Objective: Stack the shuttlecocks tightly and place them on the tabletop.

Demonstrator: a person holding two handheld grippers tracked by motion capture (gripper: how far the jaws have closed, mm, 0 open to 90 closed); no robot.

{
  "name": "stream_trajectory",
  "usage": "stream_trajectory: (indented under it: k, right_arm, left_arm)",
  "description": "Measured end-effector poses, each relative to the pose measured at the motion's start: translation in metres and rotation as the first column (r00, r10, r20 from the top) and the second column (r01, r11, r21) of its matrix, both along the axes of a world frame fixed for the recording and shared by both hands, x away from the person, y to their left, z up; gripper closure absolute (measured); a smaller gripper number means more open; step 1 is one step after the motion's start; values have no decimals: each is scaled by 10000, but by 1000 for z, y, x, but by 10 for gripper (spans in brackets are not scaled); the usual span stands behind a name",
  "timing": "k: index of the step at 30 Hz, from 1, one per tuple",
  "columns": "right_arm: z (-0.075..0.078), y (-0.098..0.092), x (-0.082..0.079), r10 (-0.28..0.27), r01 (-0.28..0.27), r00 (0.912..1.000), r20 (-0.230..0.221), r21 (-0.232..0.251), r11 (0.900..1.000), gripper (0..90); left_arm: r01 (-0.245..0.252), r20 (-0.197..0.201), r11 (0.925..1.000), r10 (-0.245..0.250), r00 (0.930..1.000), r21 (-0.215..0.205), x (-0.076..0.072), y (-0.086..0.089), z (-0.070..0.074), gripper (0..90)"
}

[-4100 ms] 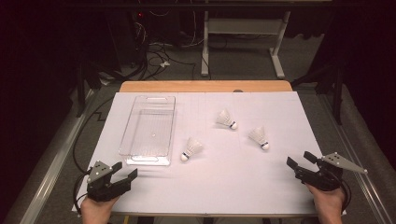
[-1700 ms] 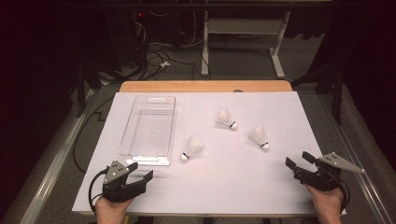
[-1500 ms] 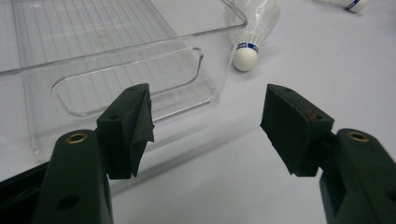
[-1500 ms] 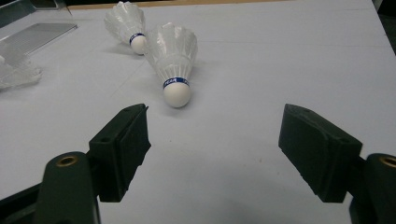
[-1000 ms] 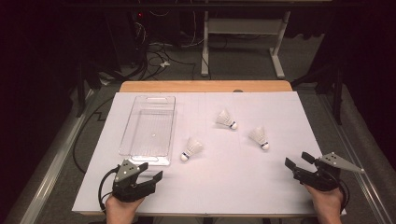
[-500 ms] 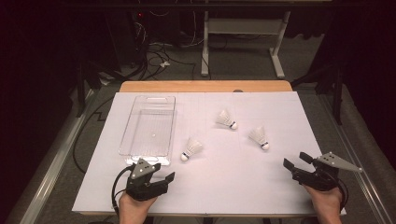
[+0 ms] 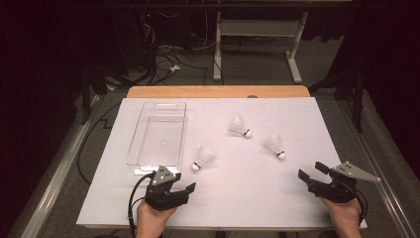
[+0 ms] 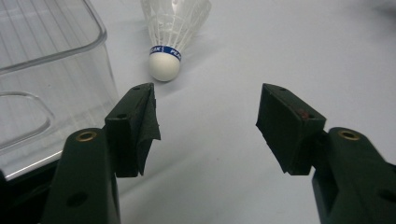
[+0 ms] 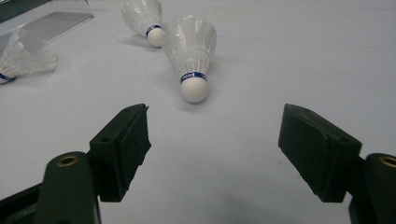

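White sheeting covers the tabletop, with a strip of bare wood along its far edge. We count three shuttlecocks lying on their sides and one clear plastic tray standing at the left half, long axis running away from us.

Left tool: low at the near edge, just in front of the tray's near end, jaws standing wide apart with only the white surface between them. In the left gripper view we see the nearest shuttlecock a short way ahead, slightly left of the gap, cork end pointing toward the jaws, a blue band above the cork. The tray's rounded corner sits just beside the left jaw. No contact with either thing. From the high view this shuttlecock lies just beside the tray's near right corner, apart from it.

Right tool: at the near right of the tabletop, jaws likewise open and empty. Its own view looks along the sheet at the right shuttlecock, cork toward the jaws, near but untouched; the middle shuttlecock lies beyond it

In the high view the middle one and the right one rest near each other, apart
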State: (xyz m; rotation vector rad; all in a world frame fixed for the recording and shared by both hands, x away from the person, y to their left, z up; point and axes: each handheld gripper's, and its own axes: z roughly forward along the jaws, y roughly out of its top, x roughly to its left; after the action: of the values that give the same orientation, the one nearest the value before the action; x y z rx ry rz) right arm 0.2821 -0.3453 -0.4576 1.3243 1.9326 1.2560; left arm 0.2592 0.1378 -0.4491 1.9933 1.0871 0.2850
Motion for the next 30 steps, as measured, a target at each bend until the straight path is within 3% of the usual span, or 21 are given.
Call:
stream_trajectory:
  k: [19,30]
  right_arm:
    - [0,0,0,62,-62,10000,-10,28,10000,249]
    - [0,1,0,83,-82,9999,-67,76,9999,248]
  left_arm:
    - [219,-303,9990,-207,9993,383,14,-22,5,399]
    - [260,-432,9951,-219,9988,957,26,-31,10,389]
